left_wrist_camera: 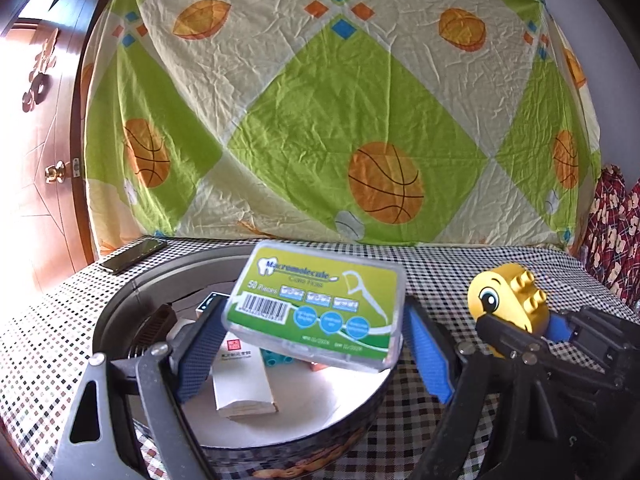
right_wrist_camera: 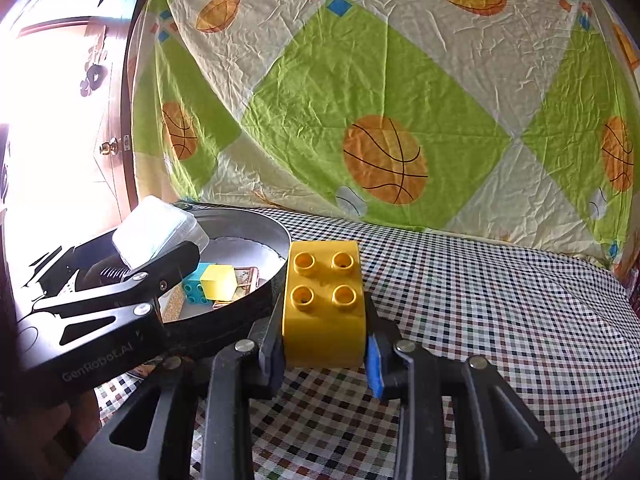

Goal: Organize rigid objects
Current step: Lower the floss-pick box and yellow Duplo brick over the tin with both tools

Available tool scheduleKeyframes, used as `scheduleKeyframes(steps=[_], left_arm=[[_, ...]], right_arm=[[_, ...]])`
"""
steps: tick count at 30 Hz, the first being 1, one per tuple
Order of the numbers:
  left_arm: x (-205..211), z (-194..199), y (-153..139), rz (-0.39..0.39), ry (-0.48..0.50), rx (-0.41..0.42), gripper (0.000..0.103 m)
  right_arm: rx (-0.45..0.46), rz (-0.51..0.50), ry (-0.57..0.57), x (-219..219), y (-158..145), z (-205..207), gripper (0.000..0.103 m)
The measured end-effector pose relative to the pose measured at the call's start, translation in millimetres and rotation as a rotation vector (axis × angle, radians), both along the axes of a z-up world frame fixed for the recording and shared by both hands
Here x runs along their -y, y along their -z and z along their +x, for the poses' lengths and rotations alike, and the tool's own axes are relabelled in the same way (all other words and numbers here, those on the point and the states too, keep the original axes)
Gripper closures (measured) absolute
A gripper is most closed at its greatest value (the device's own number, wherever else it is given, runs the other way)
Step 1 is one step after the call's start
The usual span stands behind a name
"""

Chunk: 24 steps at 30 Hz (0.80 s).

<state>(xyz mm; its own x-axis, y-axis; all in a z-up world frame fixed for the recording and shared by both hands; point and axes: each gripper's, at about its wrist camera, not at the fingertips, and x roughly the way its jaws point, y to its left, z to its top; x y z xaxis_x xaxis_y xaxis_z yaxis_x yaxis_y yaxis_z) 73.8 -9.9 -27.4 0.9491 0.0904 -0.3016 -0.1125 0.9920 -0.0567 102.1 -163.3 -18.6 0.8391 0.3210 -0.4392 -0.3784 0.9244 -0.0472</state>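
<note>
Presently, clear rectangular floss box [left_wrist_camera: 316,304] clamped by left gripper [left_wrist_camera: 316,340] above round tin [left_wrist_camera: 120,300], glossy studded yellow block [right_wrist_camera: 324,304] pinched by right gripper [right_wrist_camera: 326,344], checked tablecloth [right_wrist_camera: 500,300] beneath.

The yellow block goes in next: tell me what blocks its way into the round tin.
The left tongs hold the floss pick box over the round tin, beside the yellow block in the right tongs. Nothing else intervenes.
</note>
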Motion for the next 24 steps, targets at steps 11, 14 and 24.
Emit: scheduleKeyframes(steps=[11,14,24], left_arm=[[-15.8,-3.3,-0.4,-0.006,-0.03,0.003,0.017],[-23.1,-2.6,0.0,-0.014,-0.042,-0.001,0.017],[-46.0,-0.8,0.5,-0.016,-0.072,-0.015,0.017]], right_arm=[[-0.01,0.004,-0.04,-21.0,2.8,4.4,0.069],[-0.015,0.005,-0.046,-26.1,3.4,6.3,0.069],[-0.039,-0.015,-0.077,-45.3,5.3,17.5,0.069]])
